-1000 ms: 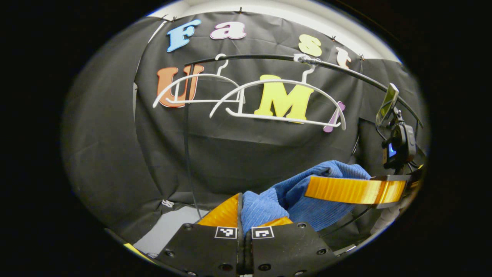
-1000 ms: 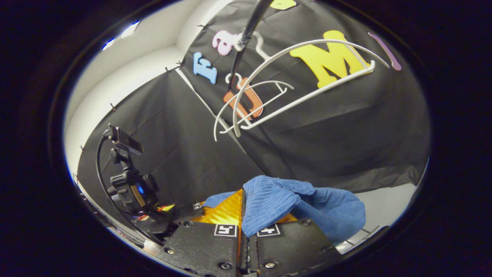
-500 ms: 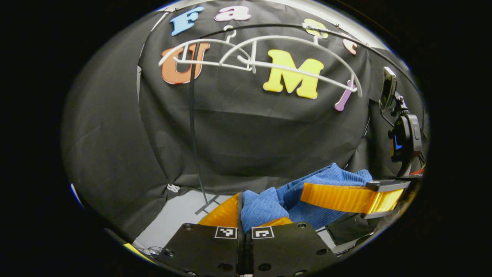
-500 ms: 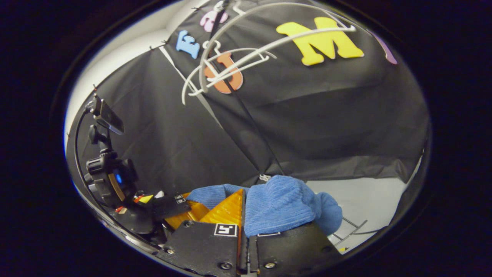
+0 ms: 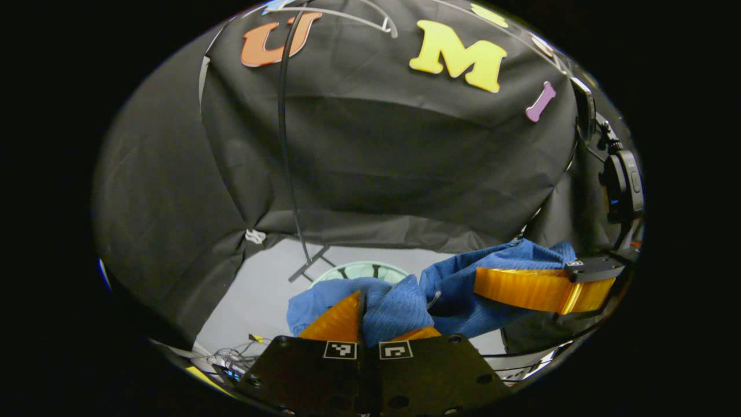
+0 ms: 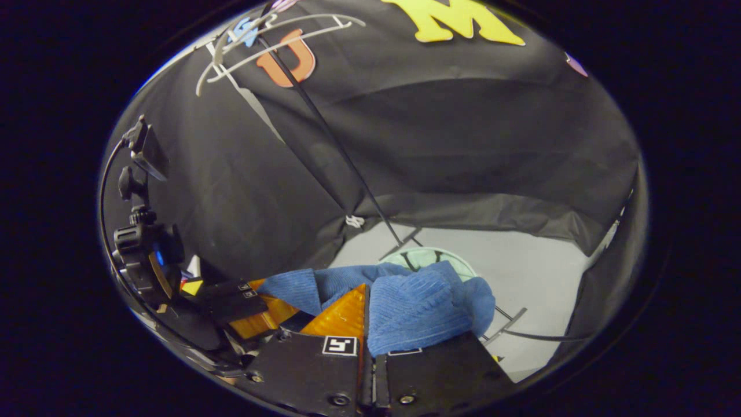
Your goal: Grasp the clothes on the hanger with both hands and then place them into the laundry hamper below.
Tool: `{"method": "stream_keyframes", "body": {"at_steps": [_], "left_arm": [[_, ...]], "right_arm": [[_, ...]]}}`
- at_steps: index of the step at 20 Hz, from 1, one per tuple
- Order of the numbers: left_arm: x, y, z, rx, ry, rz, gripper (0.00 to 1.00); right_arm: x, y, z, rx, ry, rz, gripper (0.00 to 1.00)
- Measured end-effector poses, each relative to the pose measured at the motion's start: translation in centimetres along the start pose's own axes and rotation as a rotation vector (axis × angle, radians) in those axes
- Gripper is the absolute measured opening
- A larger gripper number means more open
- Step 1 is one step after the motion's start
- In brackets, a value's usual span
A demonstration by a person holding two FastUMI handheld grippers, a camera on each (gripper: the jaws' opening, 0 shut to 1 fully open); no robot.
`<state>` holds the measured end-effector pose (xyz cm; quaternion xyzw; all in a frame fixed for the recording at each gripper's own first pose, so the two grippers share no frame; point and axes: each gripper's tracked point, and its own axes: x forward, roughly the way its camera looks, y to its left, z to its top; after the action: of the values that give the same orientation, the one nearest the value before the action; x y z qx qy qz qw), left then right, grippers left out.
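Observation:
A blue ribbed garment [image 5: 457, 289] hangs bunched between both grippers, clear of the white hangers [image 6: 272, 40]. In the left gripper view my left gripper [image 5: 360, 307] is shut on one fold of it. The right gripper [image 5: 538, 288] grips the other end at the right. In the right gripper view my right gripper [image 6: 367, 301] is shut on the blue garment [image 6: 417, 301], which drapes over its right finger. The left gripper [image 6: 249, 304] is at the lower left. The pale green hamper rim [image 5: 362, 268] [image 6: 425, 255] lies on the floor just beyond the cloth.
A thin black rack pole [image 5: 286, 145] [image 6: 336, 139] runs down to a foot on the grey floor [image 6: 538, 272]. Bare hangers [image 5: 347, 14] sit at the top edge. Cables and small items [image 5: 237, 359] lie on the floor at the lower left.
Both grippers have come down with the garment held. The hangers have slid to the top of both views, and the floor and hamper rim have come into sight.

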<state>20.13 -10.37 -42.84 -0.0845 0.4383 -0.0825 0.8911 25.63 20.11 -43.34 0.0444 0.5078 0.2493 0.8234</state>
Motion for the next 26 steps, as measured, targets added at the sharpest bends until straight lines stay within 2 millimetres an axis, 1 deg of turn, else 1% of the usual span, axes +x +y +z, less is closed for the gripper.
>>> {"method": "stream_keyframes", "body": {"at_steps": [1, 3, 4, 5, 6, 7, 9, 11, 12, 13, 14, 15, 16, 17, 18, 19, 20, 21, 23, 24, 25, 26], "left_arm": [[0.6, 0.3, -0.9, -0.003, 0.028, 0.011, 0.00], [1.7, 1.0, -2.0, -0.025, 0.094, 0.036, 0.00], [1.7, 1.4, -2.3, -0.032, 0.116, 0.048, 0.04], [1.8, 2.1, -2.5, -0.033, 0.118, 0.063, 0.00], [1.8, 2.6, -2.5, -0.030, 0.122, 0.071, 0.00], [1.9, 2.7, -2.9, -0.026, 0.122, 0.078, 0.01], [2.1, 3.2, -2.8, -0.020, 0.122, 0.087, 0.01], [2.2, 3.0, -2.5, -0.026, 0.119, 0.076, 0.03], [2.3, 2.4, -2.5, -0.030, 0.121, 0.061, 0.05], [2.4, 2.0, -2.3, -0.028, 0.116, 0.044, 0.12], [2.7, 1.8, -2.4, -0.025, 0.110, 0.030, 0.01], [2.4, 1.6, -2.0, -0.020, 0.108, 0.026, 0.31], [2.4, 1.8, -2.0, -0.011, 0.100, 0.031, 0.45], [2.2, 2.1, -2.1, -0.001, 0.099, 0.045, 0.58], [2.1, 2.4, -2.0, 0.003, 0.099, 0.052, 0.71], [2.1, 2.5, -2.1, 0.004, 0.096, 0.058, 0.79], [2.0, 2.5, -2.1, 0.004, 0.098, 0.061, 0.89], [1.8, 2.6, -2.1, 0.003, 0.099, 0.064, 1.00], [2.1, 3.1, -2.3, -0.005, 0.100, 0.071, 1.00], [2.1, 3.4, -2.5, -0.011, 0.099, 0.072, 0.97], [2.1, 3.5, -2.7, -0.013, 0.102, 0.075, 0.97], [1.9, 3.7, -2.8, -0.013, 0.101, 0.076, 1.00]], "right_arm": [[0.5, -0.4, -0.4, -0.003, 0.031, -0.023, 0.05], [1.1, -0.9, -1.0, -0.013, 0.078, -0.044, 0.05], [1.1, -1.7, -1.2, -0.023, 0.094, -0.059, 0.05], [1.3, -2.2, -1.1, -0.033, 0.101, -0.075, 0.05], [1.5, -2.7, -1.4, -0.039, 0.106, -0.089, 0.05], [1.5, -3.1, -1.4, -0.037, 0.114, -0.103, 0.05], [1.2, -2.9, -1.5, -0.024, 0.128, -0.106, 0.06], [1.2, -3.2, -1.1, -0.033, 0.121, -0.113, 0.09], [1.2, -3.2, -0.9, -0.038, 0.121, -0.113, 0.10], [1.1, -3.1, -0.7, -0.039, 0.117, -0.108, 0.09], [0.8, -2.9, -0.5, -0.043, 0.113, -0.112, 0.16], [0.5, -3.0, 0.0, -0.048, 0.105, -0.116, 0.29], [0.5, -3.0, 0.2, -0.054, 0.101, -0.122, 0.36], [0.6, -3.1, 0.4, -0.059, 0.097, -0.131, 0.45], [0.7, -2.9, 0.2, -0.060, 0.092, -0.135, 0.51], [0.7, -3.1, 0.3, -0.060, 0.089, -0.141, 0.63], [0.8, -3.2, -0.1, -0.061, 0.092, -0.144, 0.64], [0.7, -3.2, -0.1, -0.057, 0.093, -0.149, 0.70], [0.8, -3.3, -0.2, -0.051, 0.099, -0.151, 0.75], [0.9, -3.2, -0.4, -0.049, 0.104, -0.152, 0.75], [0.9, -3.3, -0.6, -0.051, 0.111, -0.158, 0.75], [0.9, -3.5, -0.7, -0.054, 0.109, -0.160, 0.77]]}}
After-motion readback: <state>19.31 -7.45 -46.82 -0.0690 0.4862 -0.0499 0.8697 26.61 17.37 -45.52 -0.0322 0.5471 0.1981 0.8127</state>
